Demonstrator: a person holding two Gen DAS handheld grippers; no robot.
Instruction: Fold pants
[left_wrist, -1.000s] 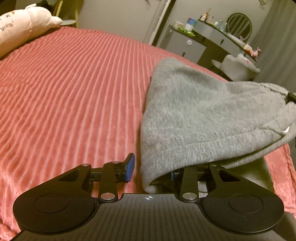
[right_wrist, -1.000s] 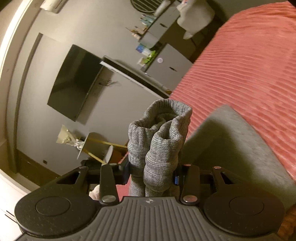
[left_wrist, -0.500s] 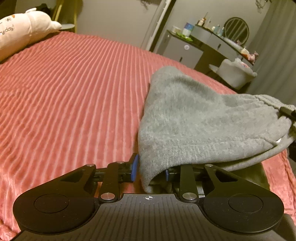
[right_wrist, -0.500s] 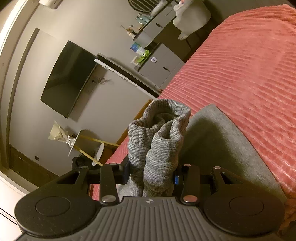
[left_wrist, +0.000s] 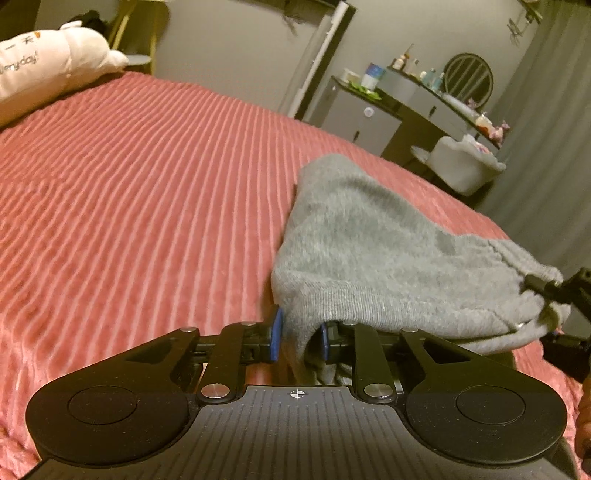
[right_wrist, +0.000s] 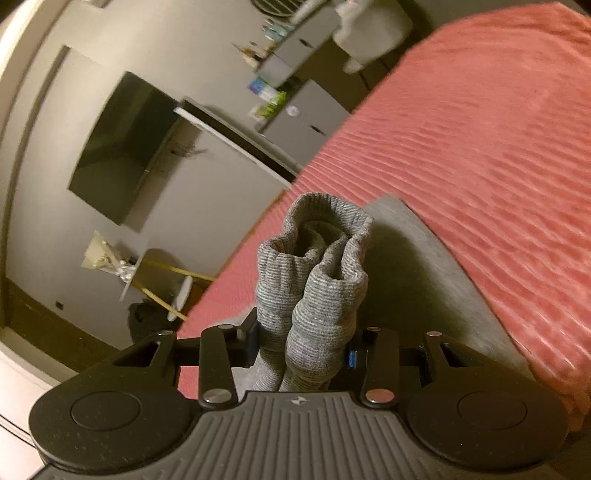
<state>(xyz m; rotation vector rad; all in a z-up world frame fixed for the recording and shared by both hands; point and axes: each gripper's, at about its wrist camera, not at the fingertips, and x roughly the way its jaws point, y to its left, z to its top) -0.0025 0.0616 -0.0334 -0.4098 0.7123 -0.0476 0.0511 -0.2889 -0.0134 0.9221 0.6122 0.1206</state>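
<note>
Grey knit pants (left_wrist: 373, 243) lie partly lifted over a pink ribbed bedspread (left_wrist: 140, 206). My left gripper (left_wrist: 298, 334) is shut on the near edge of the pants. My right gripper (right_wrist: 303, 341) is shut on the bunched ribbed cuffs (right_wrist: 317, 266), which stick up between its fingers; it also shows at the right edge of the left wrist view (left_wrist: 565, 295), holding the far end of the cloth. The pants hang stretched between the two grippers, with a lower layer (right_wrist: 424, 280) flat on the bed.
A white plush pillow (left_wrist: 48, 70) lies at the bed's far left. Beyond the bed stand a grey cabinet (left_wrist: 362, 114), a cluttered dresser with a round mirror (left_wrist: 469, 77) and a pale chair (left_wrist: 461, 166). A wall TV (right_wrist: 122, 147) shows in the right wrist view.
My left gripper has closed from open onto the pants' edge. Both grippers have moved the cloth over the bed; the right gripper's view has tilted toward the bedspread.
</note>
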